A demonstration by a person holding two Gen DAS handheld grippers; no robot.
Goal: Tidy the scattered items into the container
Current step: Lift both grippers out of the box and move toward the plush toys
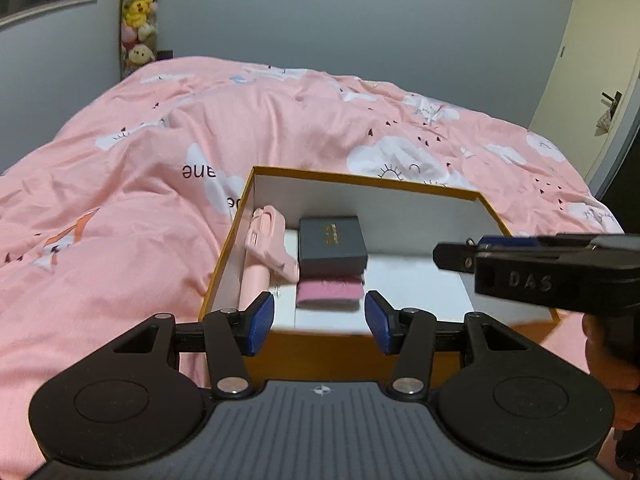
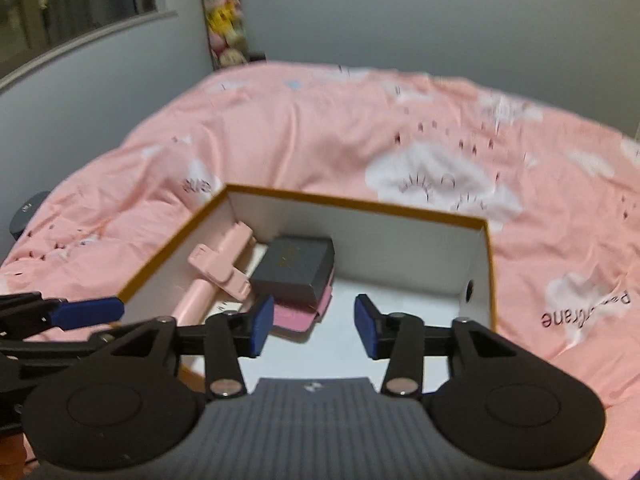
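An orange-rimmed cardboard box with white inner walls sits on the pink bed cover. Along its left wall lies a pink folding stick. Beside the stick, a dark grey small box rests on a pink wallet. My left gripper is open over the box's near edge, with nothing between its blue pads. My right gripper is open above the box and empty, with the wallet, grey box and stick below it. It enters the left wrist view from the right.
The bed cover spreads round the box on all sides. Stuffed toys hang in the far corner and a door stands at the right. A dark round object sits off the bed's left edge. A hand holds the right gripper.
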